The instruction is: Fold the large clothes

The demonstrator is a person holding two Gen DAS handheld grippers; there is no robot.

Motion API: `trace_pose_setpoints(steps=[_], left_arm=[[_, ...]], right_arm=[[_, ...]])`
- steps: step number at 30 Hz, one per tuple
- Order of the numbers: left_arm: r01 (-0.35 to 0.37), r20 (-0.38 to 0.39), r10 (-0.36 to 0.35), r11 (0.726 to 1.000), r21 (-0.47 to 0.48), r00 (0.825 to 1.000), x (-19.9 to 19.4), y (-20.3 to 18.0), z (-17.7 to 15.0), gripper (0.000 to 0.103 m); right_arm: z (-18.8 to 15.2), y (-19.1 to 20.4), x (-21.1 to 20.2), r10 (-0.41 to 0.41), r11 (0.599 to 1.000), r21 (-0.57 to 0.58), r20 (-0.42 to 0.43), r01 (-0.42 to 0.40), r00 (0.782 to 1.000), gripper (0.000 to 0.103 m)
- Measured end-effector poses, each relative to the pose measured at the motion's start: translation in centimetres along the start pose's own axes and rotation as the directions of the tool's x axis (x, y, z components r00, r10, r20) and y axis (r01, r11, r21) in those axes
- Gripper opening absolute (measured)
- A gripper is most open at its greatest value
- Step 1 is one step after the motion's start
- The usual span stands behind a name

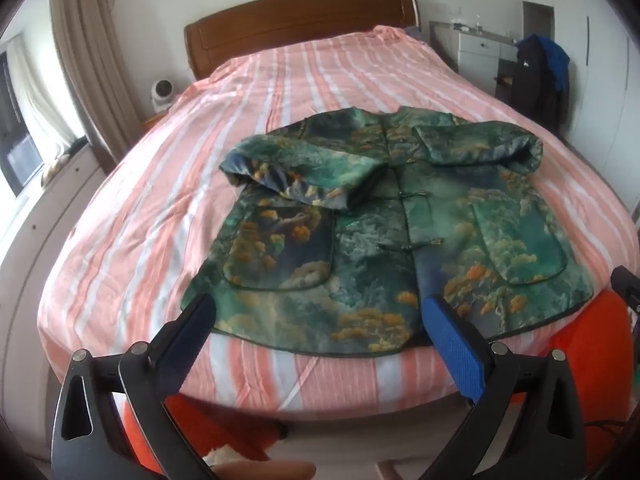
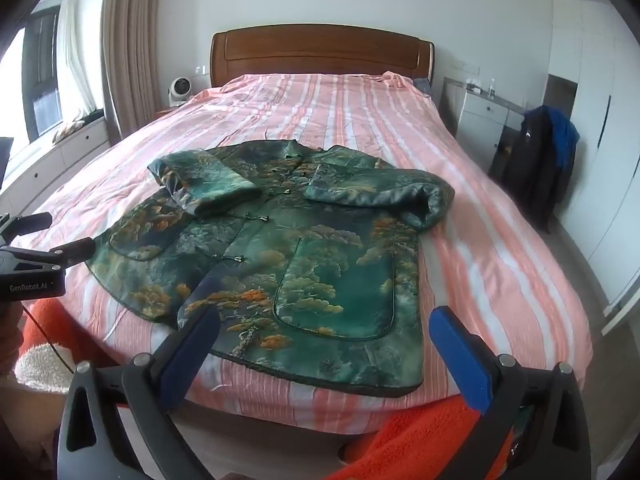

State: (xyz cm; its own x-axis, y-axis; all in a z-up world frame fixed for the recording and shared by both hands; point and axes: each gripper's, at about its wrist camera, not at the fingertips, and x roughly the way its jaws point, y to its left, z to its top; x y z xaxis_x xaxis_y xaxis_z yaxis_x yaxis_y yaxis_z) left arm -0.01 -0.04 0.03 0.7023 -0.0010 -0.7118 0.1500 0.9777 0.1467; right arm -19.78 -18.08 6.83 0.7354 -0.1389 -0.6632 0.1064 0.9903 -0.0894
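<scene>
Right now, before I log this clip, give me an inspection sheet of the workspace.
Surface: bed with pink striped cover, lightly wrinkled.
Job's things: green patterned jacket front up, both sleeves folded across the chest, hem near the bed's foot.
Clutter: orange fleece below the bed's edge.
Grippers: left gripper and right gripper hover at the hem, jaws wide, holding nothing.
Cables: thin black cable under the left gripper.
Surroundings: wooden headboard, curtains, dark clothes hanging, white fan.

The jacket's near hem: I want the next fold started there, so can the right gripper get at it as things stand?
Probably yes: the right gripper hangs open above the jacket hem, nothing lying between.
</scene>
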Motion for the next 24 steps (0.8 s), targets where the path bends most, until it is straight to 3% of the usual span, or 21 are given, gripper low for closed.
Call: trace_pose_setpoints(steps=[4,9,12,14,24], left_arm=[[0.016,0.007,-0.016,1.0,-0.009,1.0,-0.3,0.0,-0.1,0.103],[0.039,-0.026,-0.039,0.999,-0.018,0.999,0.4,-0.8,-1.0,0.103],[0.05,-0.04,-0.051,0.998,-0.03,0.998,0.6,-0.5,-0.8,0.103],[0.063,-0.047,-0.065,0.997,-0.042,0.997,0.8,-0.1,-0.5,0.103],[0.078,-0.069,-0.081,0.996,-0.044,0.994,0.8,-0.1,-0.2,0.103]], right_arm=[[-0.1,1.3,-0.3,-0.008,1.0,-0.021,0.023,0.008,1.0,0.103],[0.0,1.5,0.1,0.018,1.0,-0.014,-0.008,-0.018,1.0,0.103],[-0.6,-0.6,-0.1,0.024,1.0,-0.007,-0.019,-0.024,1.0,0.103],[0.1,1.7,0.5,0.006,0.999,-0.048,-0.027,-0.007,1.0,0.103],[0.7,1.9,-0.2,-0.003,0.999,-0.039,0.016,0.004,1.0,0.103]])
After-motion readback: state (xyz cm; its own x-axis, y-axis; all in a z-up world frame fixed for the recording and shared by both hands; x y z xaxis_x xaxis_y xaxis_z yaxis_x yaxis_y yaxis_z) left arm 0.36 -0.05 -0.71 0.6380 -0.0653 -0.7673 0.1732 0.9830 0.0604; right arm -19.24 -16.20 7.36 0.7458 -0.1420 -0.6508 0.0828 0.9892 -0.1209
